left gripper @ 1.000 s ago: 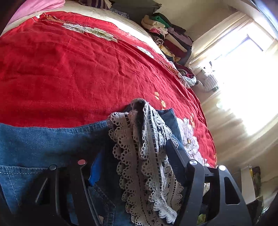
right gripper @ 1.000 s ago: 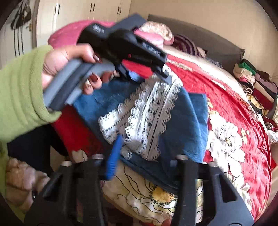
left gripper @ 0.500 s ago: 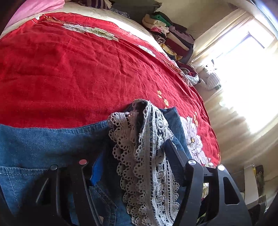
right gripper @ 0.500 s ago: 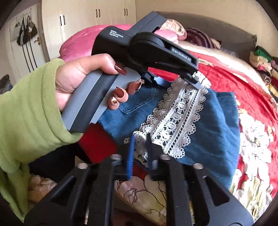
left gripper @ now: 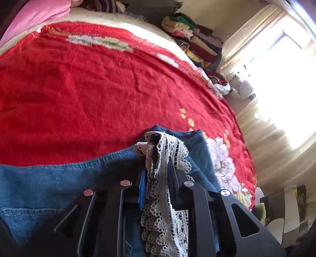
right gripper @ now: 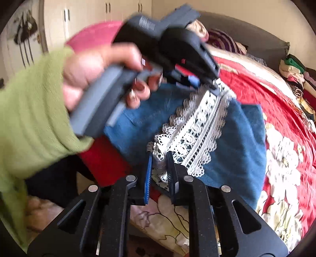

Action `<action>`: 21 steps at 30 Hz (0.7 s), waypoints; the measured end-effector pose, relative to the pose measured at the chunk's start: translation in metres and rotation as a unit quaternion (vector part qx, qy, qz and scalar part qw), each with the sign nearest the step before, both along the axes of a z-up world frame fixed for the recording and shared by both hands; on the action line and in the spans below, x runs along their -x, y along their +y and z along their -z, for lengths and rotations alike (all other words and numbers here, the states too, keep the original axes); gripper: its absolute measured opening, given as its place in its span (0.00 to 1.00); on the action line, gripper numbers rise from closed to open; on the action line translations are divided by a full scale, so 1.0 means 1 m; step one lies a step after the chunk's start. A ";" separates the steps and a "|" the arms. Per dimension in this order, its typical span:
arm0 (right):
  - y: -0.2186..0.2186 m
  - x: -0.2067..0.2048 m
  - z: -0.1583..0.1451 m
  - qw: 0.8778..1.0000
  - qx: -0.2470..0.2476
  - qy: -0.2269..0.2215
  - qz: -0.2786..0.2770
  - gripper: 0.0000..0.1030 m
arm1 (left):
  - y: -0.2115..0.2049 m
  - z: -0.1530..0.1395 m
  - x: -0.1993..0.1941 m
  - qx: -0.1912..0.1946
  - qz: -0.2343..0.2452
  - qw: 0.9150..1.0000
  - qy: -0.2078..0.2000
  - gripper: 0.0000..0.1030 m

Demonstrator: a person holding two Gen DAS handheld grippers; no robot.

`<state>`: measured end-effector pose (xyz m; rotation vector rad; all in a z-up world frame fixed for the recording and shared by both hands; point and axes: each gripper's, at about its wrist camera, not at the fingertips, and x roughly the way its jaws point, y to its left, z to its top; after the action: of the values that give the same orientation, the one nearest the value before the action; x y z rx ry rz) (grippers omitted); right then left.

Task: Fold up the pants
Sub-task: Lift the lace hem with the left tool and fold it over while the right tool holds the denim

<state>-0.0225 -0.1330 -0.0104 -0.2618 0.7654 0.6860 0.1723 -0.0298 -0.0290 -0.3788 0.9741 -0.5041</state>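
Observation:
Blue denim pants (left gripper: 49,178) with a white lace hem (left gripper: 162,197) lie folded on the red bedspread (left gripper: 88,89). My left gripper (left gripper: 156,174) is shut on the far end of the lace hem. In the right wrist view the pants (right gripper: 237,148) sit near the bed's front edge, with the lace hem (right gripper: 197,126) running across them. My right gripper (right gripper: 159,160) is shut on the near end of the lace. The left gripper (right gripper: 213,87), held by a hand in a green sleeve, pinches the lace's other end.
A stack of folded clothes (left gripper: 193,43) stands at the bed's far corner by a bright window (left gripper: 276,83). Pink pillows (right gripper: 94,35) and a dark headboard (right gripper: 256,41) lie at the back. White wardrobe doors (right gripper: 88,17) stand at the left.
My left gripper closed from open onto the lace hem. My right gripper closed and moved in to grip the near end of the lace.

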 end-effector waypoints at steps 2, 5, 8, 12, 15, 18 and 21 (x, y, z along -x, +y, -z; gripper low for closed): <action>0.002 0.003 -0.006 1.000 -0.014 -0.002 -0.010 0.09 | 0.004 -0.006 0.004 -0.002 0.000 1.000 -0.014 0.17; 0.011 -0.001 0.008 0.999 -0.013 0.031 -0.018 0.11 | 0.012 -0.001 0.005 -0.005 -0.004 1.000 -0.005 0.17; 0.020 -0.004 0.026 0.999 -0.003 0.046 -0.028 0.17 | 0.019 0.011 0.006 -0.005 -0.015 1.000 0.006 0.17; 0.008 -0.002 0.014 0.996 -0.042 0.057 -0.050 0.35 | 0.021 0.013 0.007 -0.002 -0.016 1.000 0.000 0.17; -0.020 -0.011 -0.015 0.996 -0.081 0.021 -0.027 0.42 | 0.022 0.009 0.007 0.002 -0.009 1.000 -0.007 0.17; -0.063 -0.049 -0.031 0.994 -0.096 0.012 0.052 0.47 | 0.024 0.008 0.006 0.006 -0.006 1.000 -0.008 0.20; -0.102 -0.101 -0.028 0.988 -0.088 0.034 0.119 0.47 | 0.026 0.012 0.002 0.017 -0.011 1.000 0.000 0.25</action>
<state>0.0788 -0.2346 0.0175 0.0160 0.7818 0.5334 0.1698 -0.0035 -0.0406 -0.4194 0.9615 -0.5015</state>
